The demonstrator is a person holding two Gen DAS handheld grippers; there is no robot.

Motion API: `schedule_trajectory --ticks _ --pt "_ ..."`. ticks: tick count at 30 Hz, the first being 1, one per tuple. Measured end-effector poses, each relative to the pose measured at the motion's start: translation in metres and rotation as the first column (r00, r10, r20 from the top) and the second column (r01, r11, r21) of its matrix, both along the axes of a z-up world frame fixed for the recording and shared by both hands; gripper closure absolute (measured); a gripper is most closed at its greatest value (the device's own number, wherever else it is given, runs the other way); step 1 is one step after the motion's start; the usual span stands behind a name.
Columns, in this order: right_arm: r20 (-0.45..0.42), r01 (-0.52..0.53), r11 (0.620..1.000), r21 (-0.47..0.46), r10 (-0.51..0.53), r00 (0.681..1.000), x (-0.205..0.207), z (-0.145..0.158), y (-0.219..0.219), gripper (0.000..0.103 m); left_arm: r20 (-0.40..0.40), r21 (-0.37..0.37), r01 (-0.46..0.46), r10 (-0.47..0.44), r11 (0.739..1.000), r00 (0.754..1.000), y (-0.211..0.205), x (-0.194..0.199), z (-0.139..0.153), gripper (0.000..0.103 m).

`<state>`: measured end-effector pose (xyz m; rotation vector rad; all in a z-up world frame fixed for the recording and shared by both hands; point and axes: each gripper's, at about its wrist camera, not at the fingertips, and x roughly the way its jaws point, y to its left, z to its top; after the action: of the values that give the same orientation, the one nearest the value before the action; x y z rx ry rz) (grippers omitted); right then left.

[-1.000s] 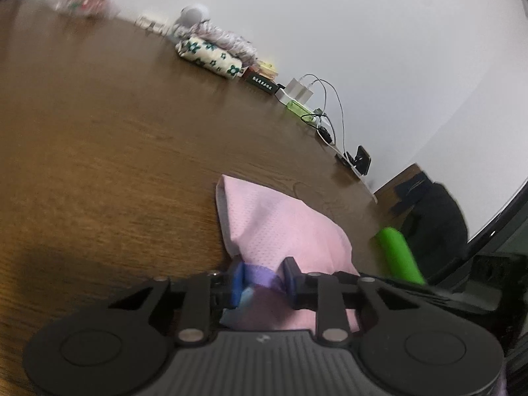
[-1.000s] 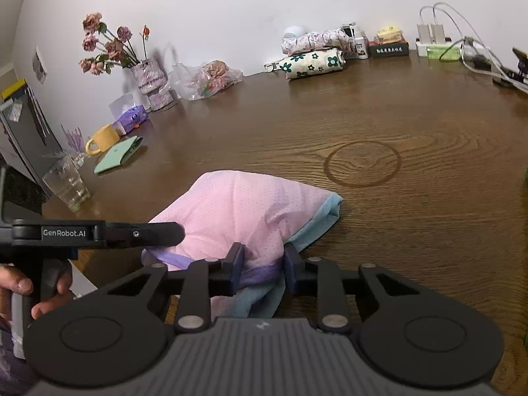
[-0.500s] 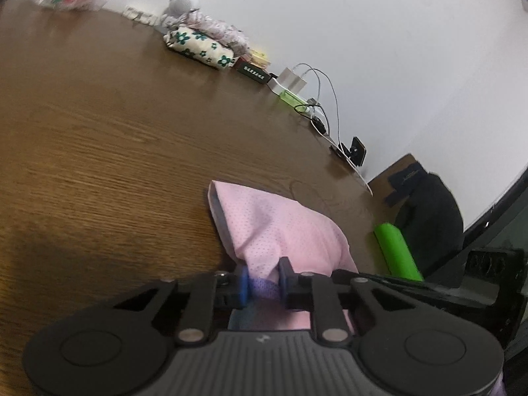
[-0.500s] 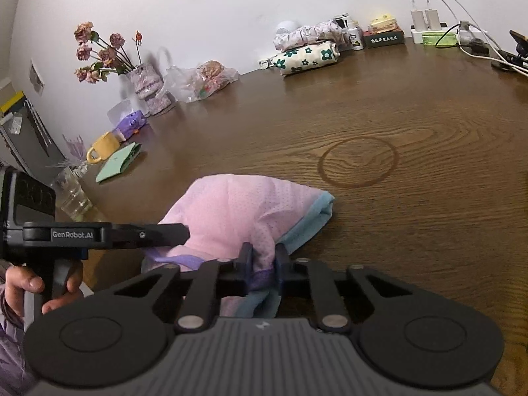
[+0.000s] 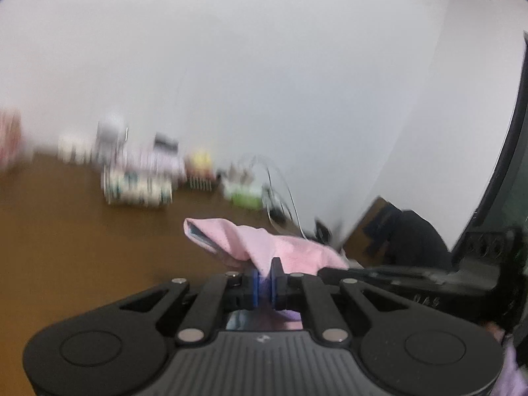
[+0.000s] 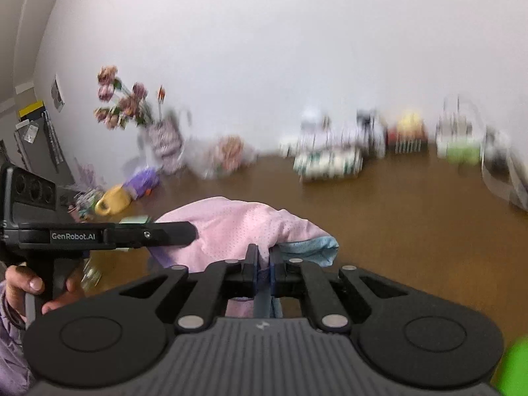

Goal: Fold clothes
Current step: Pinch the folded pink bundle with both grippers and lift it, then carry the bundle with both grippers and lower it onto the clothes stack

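Note:
A pink mesh garment (image 5: 264, 247) with a light blue lining and a purple hem is held up off the brown table (image 5: 82, 247). My left gripper (image 5: 265, 285) is shut on its edge. My right gripper (image 6: 263, 265) is shut on another part of the same garment (image 6: 237, 227), whose blue lining (image 6: 313, 247) hangs to the right. The left gripper's body (image 6: 109, 236) shows from the side in the right wrist view, just left of the cloth. Both views are blurred by motion.
Along the far wall stand a floral pouch (image 6: 330, 161), small boxes (image 6: 409, 138), chargers with cables (image 5: 250, 194) and a vase of dried flowers (image 6: 161, 138). A yellow mug (image 6: 112, 201) and a purple toy (image 6: 142, 181) sit at the left. A dark bag (image 5: 415, 237) is beyond the table's right end.
Both grippers closed fully on the garment and lifted it off the table. Both cameras have tilted up, so more wall shows and the cloth hangs between the grippers.

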<state>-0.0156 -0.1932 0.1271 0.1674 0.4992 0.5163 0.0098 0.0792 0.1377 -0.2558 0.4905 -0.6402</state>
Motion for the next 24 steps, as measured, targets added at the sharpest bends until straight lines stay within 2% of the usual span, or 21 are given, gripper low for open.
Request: schedule_trajectory --ticks 2,4,6,9,13,16,20,24 --pt "0.061 0.012 1.000 -0.028 -0.010 0.998 0.027 0.030 0.004 0.097 0.052 0.027 -0.007 0.005 1.000 0.999 -0.004 0.029 0.026 0.097" --pt "0.111 0.021 0.998 -0.054 -0.015 0.994 0.064 0.056 0.010 0.097 0.060 0.004 -0.022 0.022 1.000 0.998 -0.002 0.069 0.043 0.097" --pt "0.121 0.028 0.998 -0.059 -0.020 0.992 0.109 0.073 0.013 0.097 0.037 -0.051 -0.047 0.049 0.998 0.998 0.003 0.115 0.051 0.097" --pt "0.117 0.025 0.996 -0.085 -0.015 0.993 0.181 0.085 0.022 0.097 -0.011 -0.090 -0.084 0.084 0.992 0.996 0.008 0.185 0.052 0.097" --pt "0.102 0.010 0.993 -0.114 0.001 0.995 0.266 0.082 0.030 0.097 -0.007 -0.088 -0.097 0.097 0.991 0.995 0.006 0.269 0.051 0.097" --pt "0.077 0.008 0.993 -0.115 0.000 0.997 0.327 0.073 0.036 0.097 -0.008 -0.089 -0.112 0.112 0.990 0.994 0.004 0.317 0.047 0.097" --pt "0.032 0.015 0.993 -0.117 -0.012 0.999 0.392 0.053 0.039 0.097 -0.055 -0.098 -0.138 0.134 0.986 0.990 0.005 0.371 0.016 0.097" --pt "-0.030 0.032 0.991 -0.133 -0.036 0.999 0.439 0.019 0.033 0.097 -0.100 -0.089 -0.175 0.166 0.981 0.981 0.009 0.398 -0.028 0.098"
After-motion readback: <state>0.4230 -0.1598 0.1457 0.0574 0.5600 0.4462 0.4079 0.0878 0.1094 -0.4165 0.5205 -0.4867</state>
